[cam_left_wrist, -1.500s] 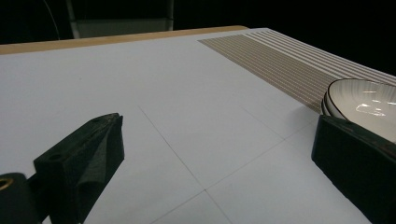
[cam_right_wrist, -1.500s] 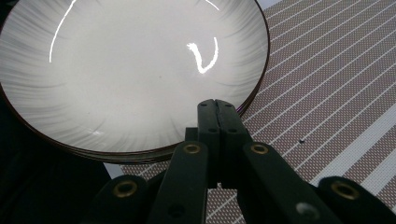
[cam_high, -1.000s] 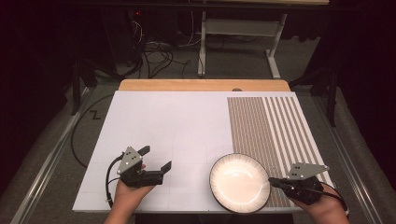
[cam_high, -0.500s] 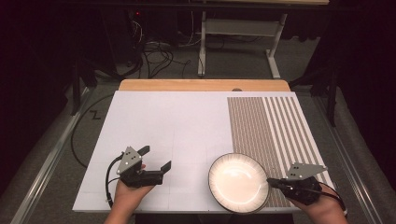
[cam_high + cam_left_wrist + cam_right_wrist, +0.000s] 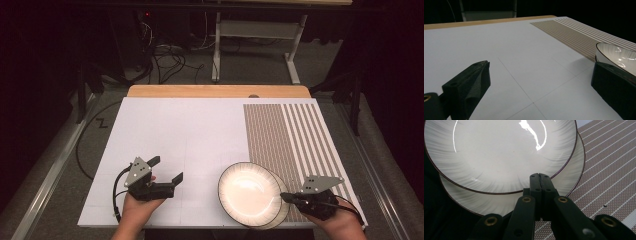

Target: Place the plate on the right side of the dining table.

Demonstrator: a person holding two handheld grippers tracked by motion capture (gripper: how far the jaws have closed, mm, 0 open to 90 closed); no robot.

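Plates, two white ones stacked, are seen at the lower right of the high view: the upper plate [image 5: 249,192] is shifted left over the lower plate [image 5: 283,210] on the white table [image 5: 190,135]. At lower left, the left gripper [image 5: 167,169] is held with its jaws apart and bare. At far right, the right gripper [image 5: 286,198] is closed together at the upper plate's rim.

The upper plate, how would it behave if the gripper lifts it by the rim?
The upper plate looks glazed and glossy, so it would probably stay stiff but could slip in the narrow jaws of the right gripper. It appears ceramic, so likely fragile and rather heavy. It may scrape the lower plate beneath it.
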